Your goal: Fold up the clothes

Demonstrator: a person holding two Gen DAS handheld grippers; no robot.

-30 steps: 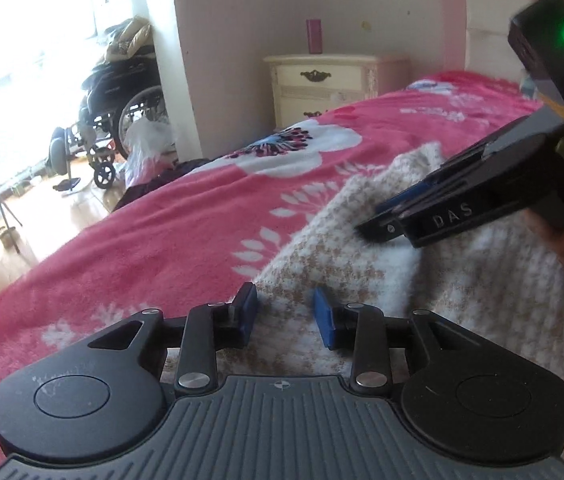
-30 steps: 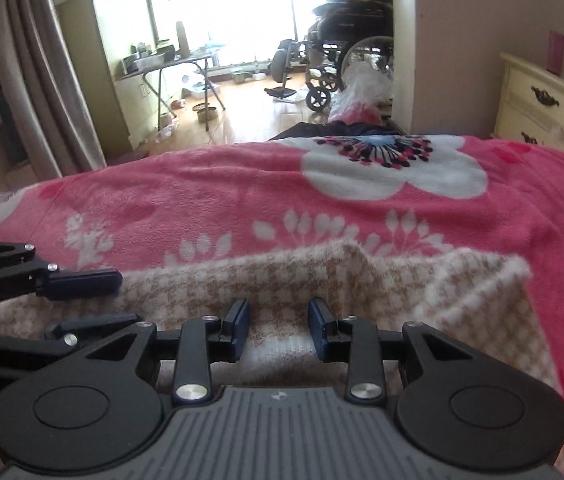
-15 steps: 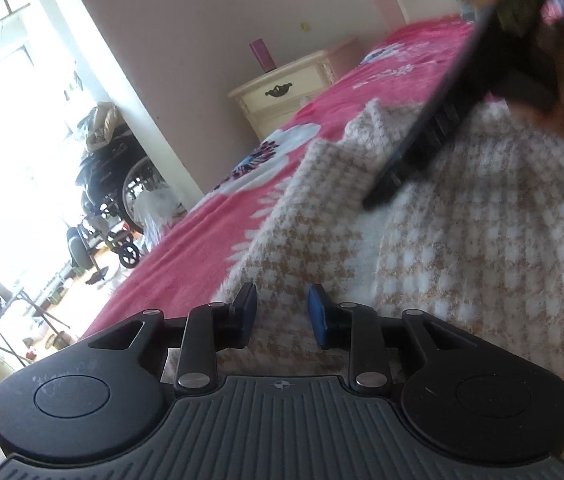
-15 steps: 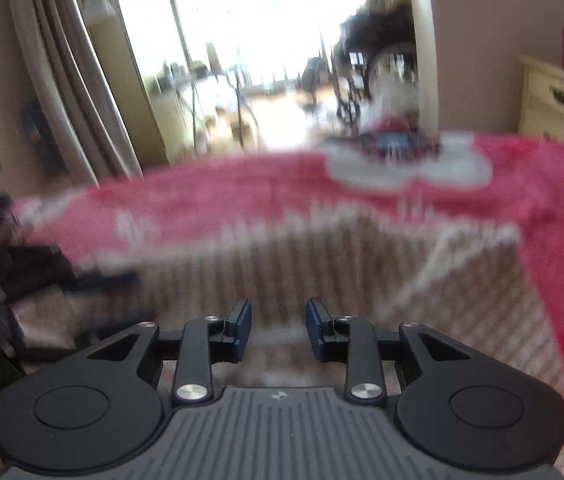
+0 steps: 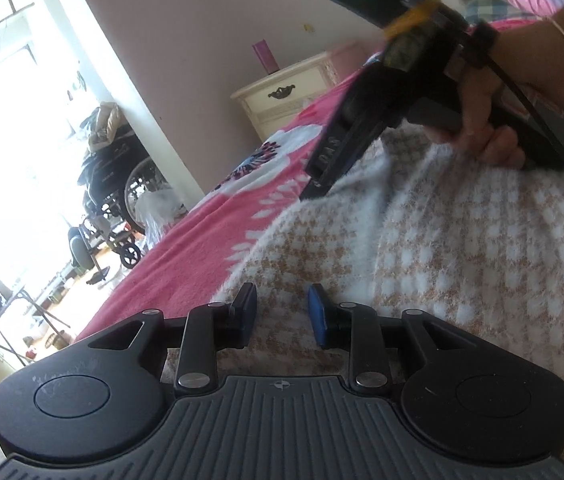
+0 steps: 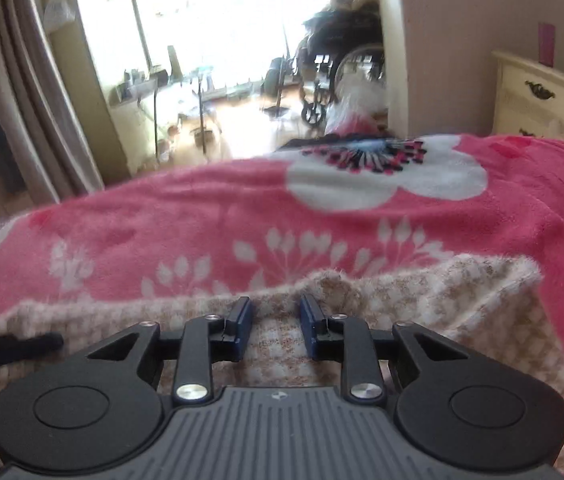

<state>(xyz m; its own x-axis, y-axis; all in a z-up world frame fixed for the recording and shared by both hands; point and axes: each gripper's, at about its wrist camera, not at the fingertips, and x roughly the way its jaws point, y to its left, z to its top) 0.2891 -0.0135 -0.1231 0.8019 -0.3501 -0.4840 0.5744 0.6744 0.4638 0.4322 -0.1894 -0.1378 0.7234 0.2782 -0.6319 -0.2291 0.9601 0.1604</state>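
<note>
A fuzzy beige-and-white checked knit garment lies on the pink flowered blanket of a bed. My left gripper rests low over its near left edge, blue pads a little apart, knit showing flat in the gap. My right gripper is at the garment's far edge, where a small ridge of knit rises between its pads; its jaws are closing and do not visibly pinch it. In the left wrist view the right gripper slants down onto the knit, held by a hand. One left finger shows at the right wrist view's left edge.
The blanket stretches beyond the garment to the bed's edge. A cream nightstand stands by the wall at the right, also the nightstand. A wheelchair and a cluttered folding table sit in the bright room past the bed.
The left wrist view has rolled, tilting the room. The right gripper has shifted forward to the garment's far edge. Both pairs of pads stand slightly narrower than before.
</note>
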